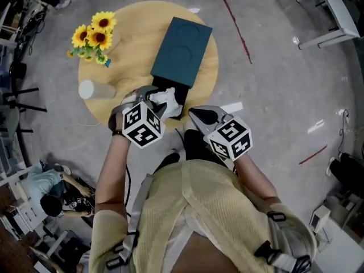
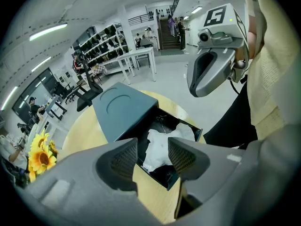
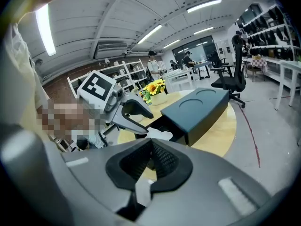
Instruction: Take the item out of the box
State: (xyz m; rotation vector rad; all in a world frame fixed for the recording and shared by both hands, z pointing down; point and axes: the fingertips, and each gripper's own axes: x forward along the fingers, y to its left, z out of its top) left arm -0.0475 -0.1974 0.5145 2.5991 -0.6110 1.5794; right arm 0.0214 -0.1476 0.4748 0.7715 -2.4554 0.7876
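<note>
A dark teal box (image 1: pixel 182 50) lies on the round wooden table (image 1: pixel 133 33), its black drawer (image 1: pixel 173 92) pulled out toward me. A crumpled white item (image 1: pixel 166 99) lies in the drawer, also seen in the left gripper view as the white item (image 2: pixel 164 145). My left gripper (image 1: pixel 152 100) hovers just over the drawer's near end, open, with the item visible between its fingers (image 2: pixel 124 159) and nothing held. My right gripper (image 1: pixel 197 117) hangs off the table's near edge to the right of the drawer, shut and empty; its pads (image 3: pixel 162 161) meet.
Sunflowers in a vase (image 1: pixel 94 36) stand at the table's left side. A white cup (image 1: pixel 95 90) lies on its side near the left edge. Grey floor with red tape lines (image 1: pixel 236 27) surrounds the table. A person (image 1: pixel 48 192) sits at lower left.
</note>
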